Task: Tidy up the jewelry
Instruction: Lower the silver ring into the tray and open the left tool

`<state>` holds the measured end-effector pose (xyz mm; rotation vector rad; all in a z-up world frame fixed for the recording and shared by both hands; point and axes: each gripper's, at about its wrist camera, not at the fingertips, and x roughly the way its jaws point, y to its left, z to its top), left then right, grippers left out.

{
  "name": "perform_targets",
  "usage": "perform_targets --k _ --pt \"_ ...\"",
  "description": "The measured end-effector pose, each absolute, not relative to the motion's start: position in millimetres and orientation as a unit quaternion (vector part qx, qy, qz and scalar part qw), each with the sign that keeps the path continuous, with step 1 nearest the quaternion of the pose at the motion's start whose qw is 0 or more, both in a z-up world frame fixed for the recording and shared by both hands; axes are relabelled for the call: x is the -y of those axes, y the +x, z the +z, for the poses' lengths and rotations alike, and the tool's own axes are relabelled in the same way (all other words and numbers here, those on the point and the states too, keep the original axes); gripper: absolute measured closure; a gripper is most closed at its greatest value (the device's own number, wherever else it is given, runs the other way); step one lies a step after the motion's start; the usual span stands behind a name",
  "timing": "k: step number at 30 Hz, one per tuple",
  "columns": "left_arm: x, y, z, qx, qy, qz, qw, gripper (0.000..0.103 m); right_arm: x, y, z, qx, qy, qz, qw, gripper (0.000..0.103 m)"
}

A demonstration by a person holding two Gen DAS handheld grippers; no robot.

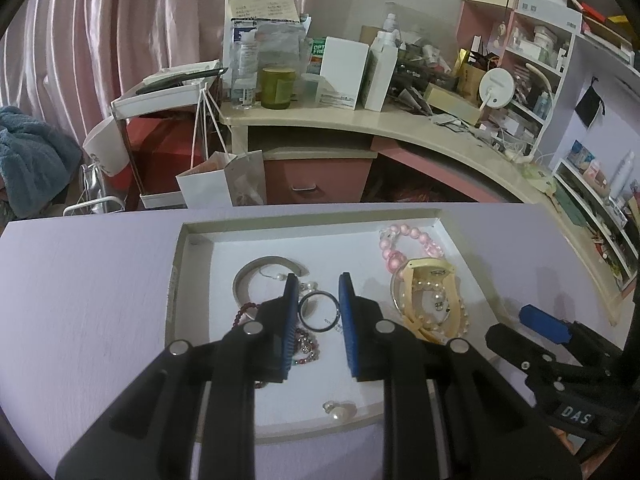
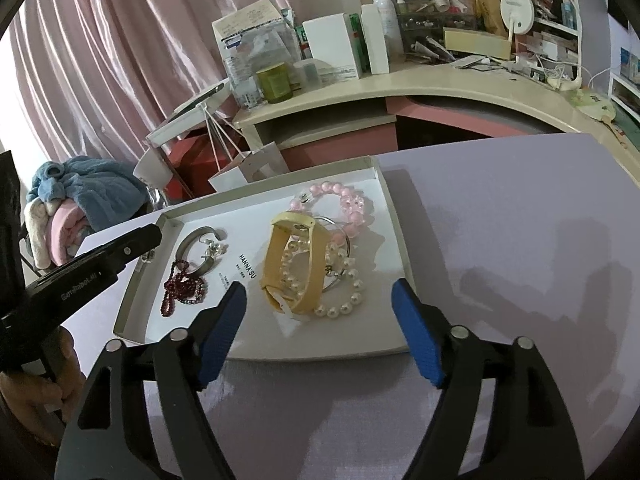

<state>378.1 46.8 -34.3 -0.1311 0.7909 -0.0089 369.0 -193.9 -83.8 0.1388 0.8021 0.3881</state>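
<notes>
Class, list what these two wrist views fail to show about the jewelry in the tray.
1. Dark red bead strand: in the left wrist view, partly hidden behind the left hand-held gripper finger.
2. Small grey print on the white tray: too small to read in the right wrist view.
3. Yellow watch strap: its lower end is hidden by the gripper's right finger, left wrist view.

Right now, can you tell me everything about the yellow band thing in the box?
The yellow band looks like a soft, rubbery watch strap, pale cream-yellow and matte, with no watch face showing. It is looped into an oval and stands partly on edge, leaning, in the right half of the white tray. A small dark stud shows near its top, and a whitish tip pokes out at its lower end. It lies across the white pearl bracelet, and pearls show through its loop. A thin silver bangle runs behind it. Neither gripper touches it.
</notes>
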Motion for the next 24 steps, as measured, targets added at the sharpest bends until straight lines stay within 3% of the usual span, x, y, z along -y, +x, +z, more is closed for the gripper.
perform_targets --k 10,21,23,24 --pt "-42 386 -40 -0.388 -0.062 -0.007 0.92 0.082 194 356 -79 -0.36 0.044 0.174 0.915 0.01" --pt "-40 393 -39 -0.384 -0.067 -0.019 0.921 0.082 197 358 -84 -0.371 0.049 0.169 0.912 0.009" --pt "-41 392 -39 -0.382 -0.07 -0.02 0.921 0.076 197 358 -84 -0.371 0.049 0.169 0.912 0.009" --pt "-42 391 -38 -0.381 -0.072 -0.02 0.922 0.061 197 358 -84 -0.37 0.049 0.169 0.912 0.009"
